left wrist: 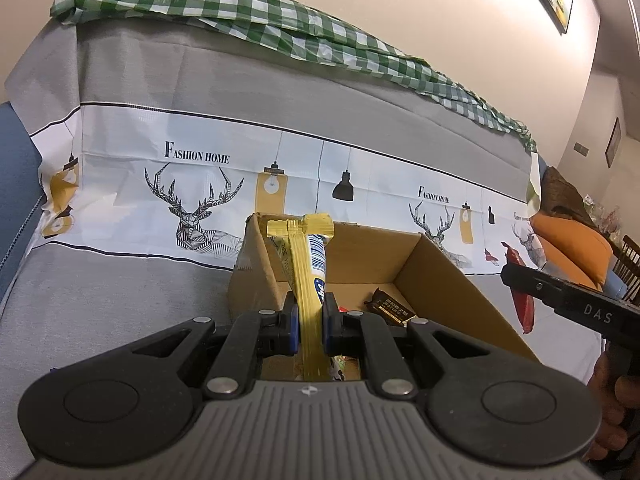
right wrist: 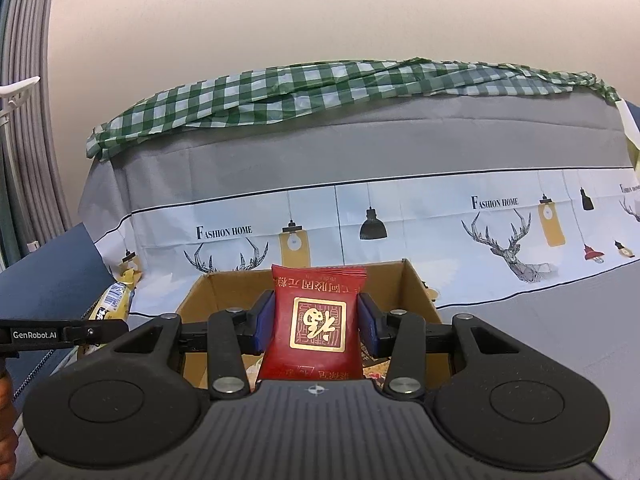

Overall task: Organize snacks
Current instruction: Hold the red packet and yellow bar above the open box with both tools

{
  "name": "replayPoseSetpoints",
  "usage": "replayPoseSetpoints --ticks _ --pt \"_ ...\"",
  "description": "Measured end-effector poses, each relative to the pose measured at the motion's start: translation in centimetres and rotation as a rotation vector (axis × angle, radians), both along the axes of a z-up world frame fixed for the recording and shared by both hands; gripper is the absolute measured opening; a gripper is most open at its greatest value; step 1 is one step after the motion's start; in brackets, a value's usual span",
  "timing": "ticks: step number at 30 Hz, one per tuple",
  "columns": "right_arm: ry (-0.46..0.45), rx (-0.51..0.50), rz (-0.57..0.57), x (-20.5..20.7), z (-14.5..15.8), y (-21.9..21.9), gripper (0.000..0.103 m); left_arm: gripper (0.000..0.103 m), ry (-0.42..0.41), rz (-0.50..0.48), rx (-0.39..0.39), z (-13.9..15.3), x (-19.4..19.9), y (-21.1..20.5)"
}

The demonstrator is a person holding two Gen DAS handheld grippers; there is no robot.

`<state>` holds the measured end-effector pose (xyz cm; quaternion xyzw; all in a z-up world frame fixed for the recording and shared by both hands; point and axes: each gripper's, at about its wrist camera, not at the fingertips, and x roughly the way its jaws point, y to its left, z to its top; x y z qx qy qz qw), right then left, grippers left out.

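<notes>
The left gripper (left wrist: pixel 310 326) has its jaws closed tight on a yellow packet (left wrist: pixel 308 280), held edge-on and upright over the left end of the box (left wrist: pixel 440 276). In the right wrist view that packet (right wrist: pixel 112 304) shows at the far left, beside the box (right wrist: pixel 420 296). The box is open-topped cardboard and sits on a grey sofa cover (left wrist: pixel 120 280) printed with deer and lamps. A dark bar (left wrist: pixel 390 310) lies on the box floor. The right gripper (right wrist: pixel 316 320) has its jaws pressed against both sides of a red packet (right wrist: pixel 316 320), face-on and upright over the box. A green check cloth (right wrist: pixel 320 92) lies along the sofa top.
</notes>
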<state>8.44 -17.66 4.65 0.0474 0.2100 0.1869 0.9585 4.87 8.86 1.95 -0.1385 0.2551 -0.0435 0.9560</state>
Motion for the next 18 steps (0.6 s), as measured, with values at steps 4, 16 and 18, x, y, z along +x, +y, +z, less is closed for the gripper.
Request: replayPoseSetpoints --ticks 4,16,18 --pt "-0.003 -0.003 0.005 0.08 0.09 0.15 0.045 0.012 0.002 -0.001 -0.002 0.06 -0.07 0.03" --pt "-0.003 -0.012 -0.008 0.26 -0.03 0.15 0.045 0.012 -0.015 0.002 -0.024 0.30 -0.25 -0.35" --pt "-0.002 -0.013 -0.014 0.32 -0.06 0.14 0.045 0.012 -0.018 -0.006 -0.028 0.31 -0.23 -0.79"
